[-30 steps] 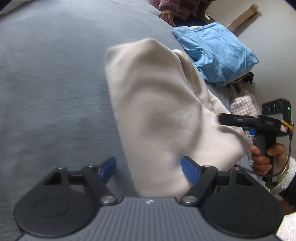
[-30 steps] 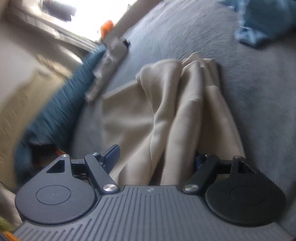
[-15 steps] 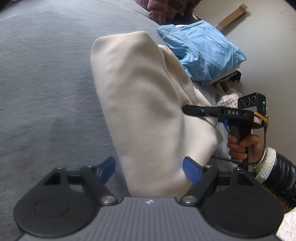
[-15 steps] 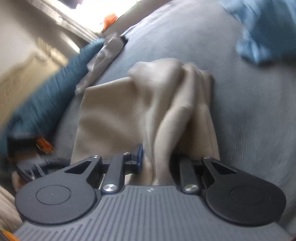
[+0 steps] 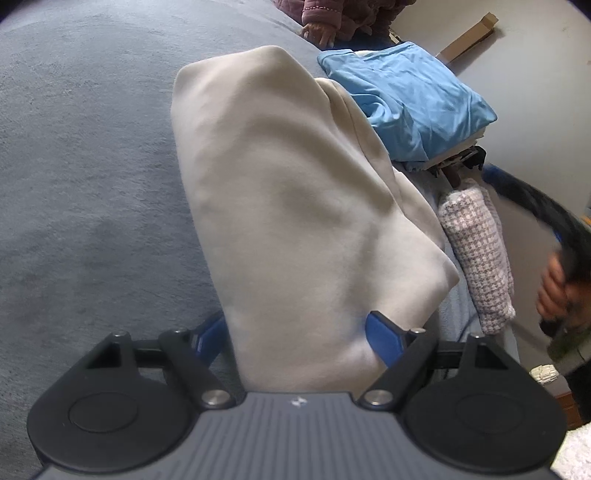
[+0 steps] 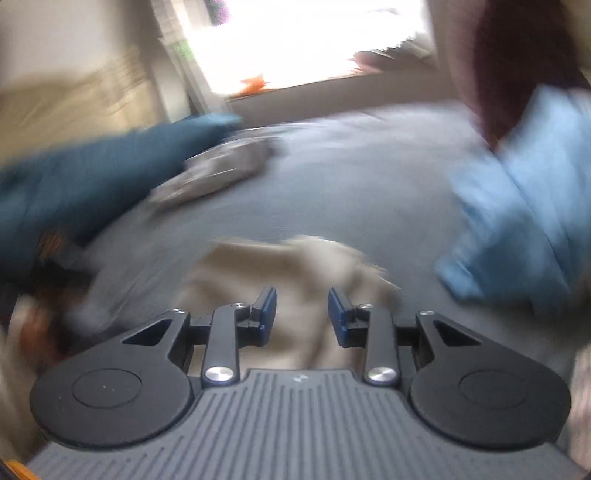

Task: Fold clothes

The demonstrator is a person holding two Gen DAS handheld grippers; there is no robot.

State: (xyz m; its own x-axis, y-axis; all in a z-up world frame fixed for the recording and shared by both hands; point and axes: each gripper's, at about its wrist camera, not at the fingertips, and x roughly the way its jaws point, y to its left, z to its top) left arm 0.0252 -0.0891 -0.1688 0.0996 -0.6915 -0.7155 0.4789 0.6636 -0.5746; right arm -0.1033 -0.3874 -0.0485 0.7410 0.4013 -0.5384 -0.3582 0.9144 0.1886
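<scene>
while the left gripper (image 5: 295, 328) stood wide around the cream cloth (image 5: 295, 206) on the bed (image 5: 92, 184), ungripped, the right gripper (image 6: 302, 314) – jaws just reopening, empty – needed a fresh grip for the next fold.

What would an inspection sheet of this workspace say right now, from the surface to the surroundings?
Surface: grey-blue plush blanket covering a bed.
Job's things: cream fleece garment, partly folded, lying between the left gripper's blades.
Clutter: folded light-blue shirt; rolled checked knit cloth; dark teal pillow.
Grippers: left gripper wide open around the cream cloth; right gripper partly open, jaws just reopening, nothing between them.
Cables: nothing clearly seen.
Surroundings: bright window; another person's hand at the far edge.
</scene>
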